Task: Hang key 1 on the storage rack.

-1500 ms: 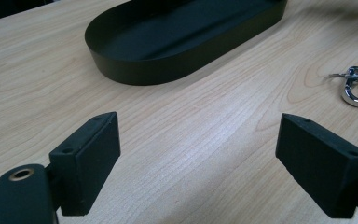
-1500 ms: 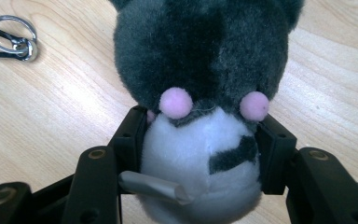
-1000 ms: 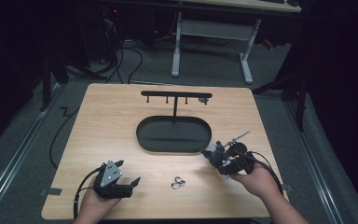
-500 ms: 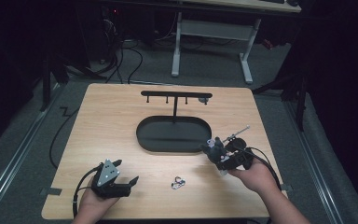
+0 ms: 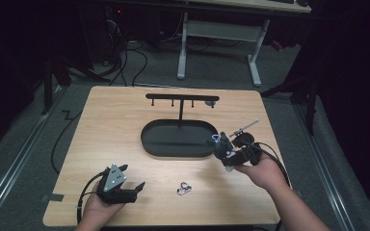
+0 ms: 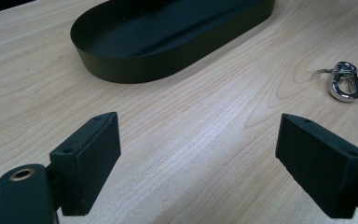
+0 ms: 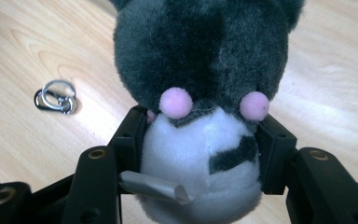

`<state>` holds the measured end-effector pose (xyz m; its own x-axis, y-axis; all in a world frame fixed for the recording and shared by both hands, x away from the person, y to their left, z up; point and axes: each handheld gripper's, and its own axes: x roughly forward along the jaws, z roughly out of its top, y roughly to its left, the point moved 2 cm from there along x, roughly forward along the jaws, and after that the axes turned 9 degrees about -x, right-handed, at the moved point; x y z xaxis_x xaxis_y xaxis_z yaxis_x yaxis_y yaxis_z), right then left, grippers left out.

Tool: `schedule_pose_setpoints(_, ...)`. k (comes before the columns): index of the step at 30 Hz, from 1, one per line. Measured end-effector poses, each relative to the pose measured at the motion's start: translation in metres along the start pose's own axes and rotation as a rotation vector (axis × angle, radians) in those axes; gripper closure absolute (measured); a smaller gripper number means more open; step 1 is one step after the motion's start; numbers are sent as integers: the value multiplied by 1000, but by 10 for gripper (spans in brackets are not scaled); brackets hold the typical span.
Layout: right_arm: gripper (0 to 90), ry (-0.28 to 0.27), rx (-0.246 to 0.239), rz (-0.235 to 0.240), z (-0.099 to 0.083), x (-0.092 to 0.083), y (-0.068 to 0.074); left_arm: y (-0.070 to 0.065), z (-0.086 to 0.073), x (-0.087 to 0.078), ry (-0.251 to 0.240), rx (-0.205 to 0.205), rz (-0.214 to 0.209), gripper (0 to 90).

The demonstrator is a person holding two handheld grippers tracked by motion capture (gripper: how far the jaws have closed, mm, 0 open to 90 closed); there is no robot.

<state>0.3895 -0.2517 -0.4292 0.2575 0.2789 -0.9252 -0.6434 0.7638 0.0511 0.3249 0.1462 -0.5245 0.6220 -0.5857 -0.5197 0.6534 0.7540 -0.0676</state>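
Note:
A small grey and white plush toy (image 7: 200, 56) with pink dots is pinched by its white belly between the pads of my right gripper (image 7: 200, 144). In the high view that right gripper (image 5: 226, 151) holds the plush toy (image 5: 220, 143) just off the right end of the black oval tray (image 5: 147, 139). A silver metal clasp (image 5: 184, 188) lies on the wood near the front middle; the same clasp (image 6: 345, 84) (image 7: 56, 97) lies flat in both gripper views. My left gripper (image 5: 138, 188) rests at the front left, its jaws wide apart with nothing between them (image 6: 198, 154).
A black T-shaped rack (image 5: 182, 97) with small hooks rises from the tray's far side. The tray's wall (image 6: 135, 70) stands ahead of the left gripper. A strip of grey tape (image 7: 154, 186) sticks out under the plush. Cables trail off both grippers.
My right hand has lifted the plush toy a little and carried it farther up the table beside the tray's right end. The left gripper and the clasp have stayed put.

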Motion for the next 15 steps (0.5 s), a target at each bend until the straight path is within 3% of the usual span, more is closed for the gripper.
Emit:
schedule_pose_setpoints(10,472,-13,6,-5,20,-10,-4,0,0,1,-2,-9,-5,144)
schedule_pose_setpoints(15,472,-18,-14,-8,28,-18,-2,1,-3,4,15,-14,-17,144)
